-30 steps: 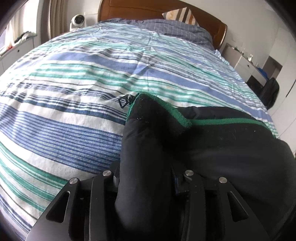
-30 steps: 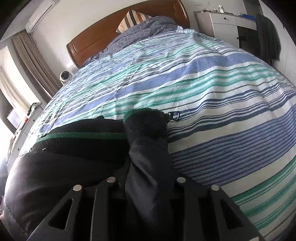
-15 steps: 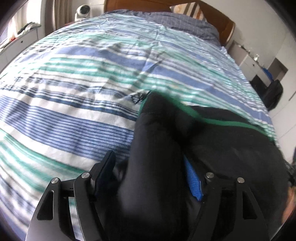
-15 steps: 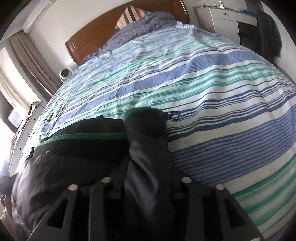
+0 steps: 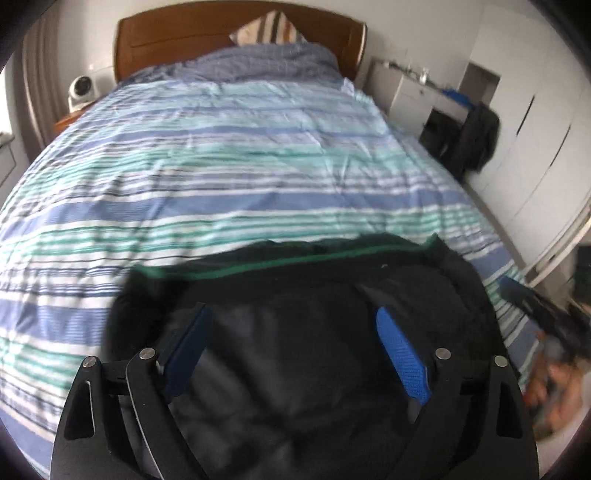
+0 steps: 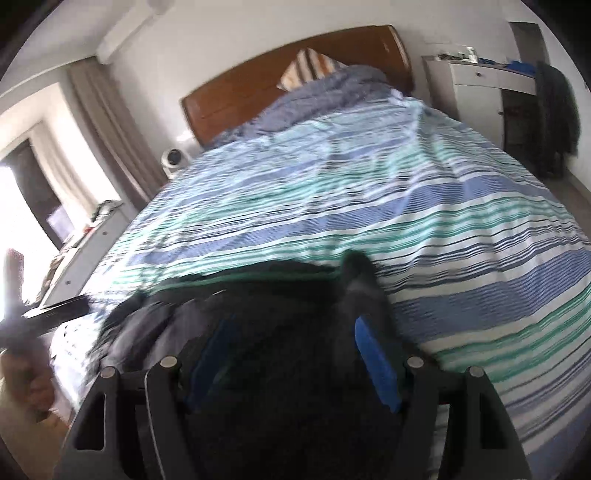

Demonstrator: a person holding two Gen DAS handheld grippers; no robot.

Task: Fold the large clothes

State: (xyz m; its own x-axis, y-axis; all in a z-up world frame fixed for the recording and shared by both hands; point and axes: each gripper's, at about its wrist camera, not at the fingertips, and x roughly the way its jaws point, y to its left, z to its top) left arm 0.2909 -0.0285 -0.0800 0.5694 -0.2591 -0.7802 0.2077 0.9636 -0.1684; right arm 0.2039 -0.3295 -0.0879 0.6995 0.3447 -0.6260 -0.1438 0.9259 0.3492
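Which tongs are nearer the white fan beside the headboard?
Left. The left tongs hang over the black jacket on the fan's side of the bed; the right tongs are on the far side.

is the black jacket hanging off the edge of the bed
No, the black jacket lies flat on the striped duvet, its green-trimmed edge resting on the cover.

We look from the foot of the bed (image 5: 229, 177) toward the headboard (image 5: 221, 33) in both views, tilted downward, each camera close above the black jacket (image 5: 314, 369). Our left view sits left of the right one, angled toward the wardrobe (image 5: 535, 155); our right view angles toward the curtains (image 6: 107, 129). Both share bed, jacket, headboard.
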